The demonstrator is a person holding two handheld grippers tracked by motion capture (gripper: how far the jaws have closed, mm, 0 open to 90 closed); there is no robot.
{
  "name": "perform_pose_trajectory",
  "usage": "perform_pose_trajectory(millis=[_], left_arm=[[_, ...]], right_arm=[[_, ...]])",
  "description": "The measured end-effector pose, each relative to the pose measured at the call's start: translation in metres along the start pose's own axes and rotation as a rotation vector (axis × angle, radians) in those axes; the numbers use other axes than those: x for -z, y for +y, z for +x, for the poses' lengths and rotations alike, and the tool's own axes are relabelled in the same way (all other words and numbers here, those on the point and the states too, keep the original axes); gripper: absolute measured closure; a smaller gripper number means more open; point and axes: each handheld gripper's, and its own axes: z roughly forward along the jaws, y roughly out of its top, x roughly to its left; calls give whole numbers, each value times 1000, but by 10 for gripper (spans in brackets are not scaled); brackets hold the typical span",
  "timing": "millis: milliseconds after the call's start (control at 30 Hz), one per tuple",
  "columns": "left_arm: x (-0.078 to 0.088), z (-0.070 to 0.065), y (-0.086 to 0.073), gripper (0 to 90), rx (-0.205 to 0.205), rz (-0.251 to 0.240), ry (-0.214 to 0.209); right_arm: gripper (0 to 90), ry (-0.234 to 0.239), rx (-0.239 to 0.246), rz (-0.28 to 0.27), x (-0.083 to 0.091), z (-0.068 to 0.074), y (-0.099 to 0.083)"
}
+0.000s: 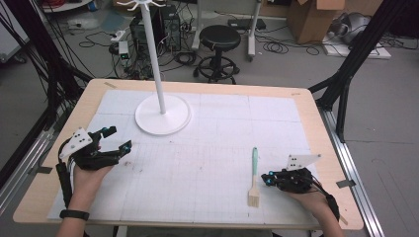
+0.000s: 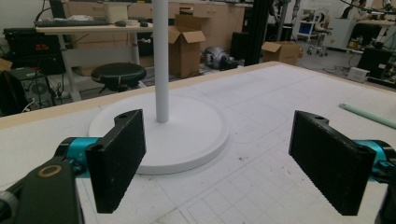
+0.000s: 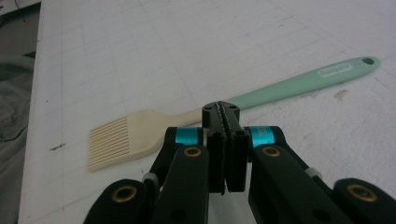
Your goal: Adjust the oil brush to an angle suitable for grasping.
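A basting brush [image 1: 254,177] with a mint green handle and cream bristles lies flat on the white gridded mat, bristles toward the person. In the right gripper view the brush [image 3: 243,105] lies just beyond the jaws. My right gripper [image 1: 265,179] rests on the mat just right of the brush, jaws pressed together with nothing between them [image 3: 225,112]. A white stand [image 1: 162,114] with a round base and a tall pole sits at the mat's back left. My left gripper [image 1: 118,138] is near the table's left side, wide open, facing the stand's base [image 2: 187,135].
The wooden table [image 1: 316,123] ends close to each hand. Behind it are a black stool [image 1: 219,44], cables, computer gear and cardboard boxes [image 1: 311,17] on the floor. Black frame legs [image 1: 356,54] stand at both sides.
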Motion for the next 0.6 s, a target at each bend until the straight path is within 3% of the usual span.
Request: perform_pose_trajectory(millis=[133, 600], left_arm=[[0, 0, 0, 192, -3, 0, -2], [1, 0, 0, 193, 3, -5, 0]], right_arm=[[900, 25, 51, 26, -5, 5, 1], [900, 24, 97, 64, -18, 11, 5]])
